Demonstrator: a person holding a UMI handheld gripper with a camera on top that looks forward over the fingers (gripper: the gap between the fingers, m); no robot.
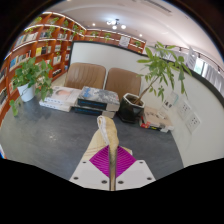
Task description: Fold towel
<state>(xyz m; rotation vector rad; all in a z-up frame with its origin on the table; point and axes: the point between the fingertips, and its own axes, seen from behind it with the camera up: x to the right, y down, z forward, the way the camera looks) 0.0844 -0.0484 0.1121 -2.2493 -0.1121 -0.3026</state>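
Indoors: tool clenched on towel, above grey floor; sofa, bookshelves beyond.

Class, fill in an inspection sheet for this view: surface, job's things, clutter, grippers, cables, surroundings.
Surface: grey floor, no table seen.
Job's things: beige towel rising from between the fingers.
Clutter: books and papers on a low table.
Grippers: hand-held gripper shut on towel, pink pads closed.
Cables: nothing seen.
Surroundings: brown sofa, bookshelves, potted plant, second potted plant.
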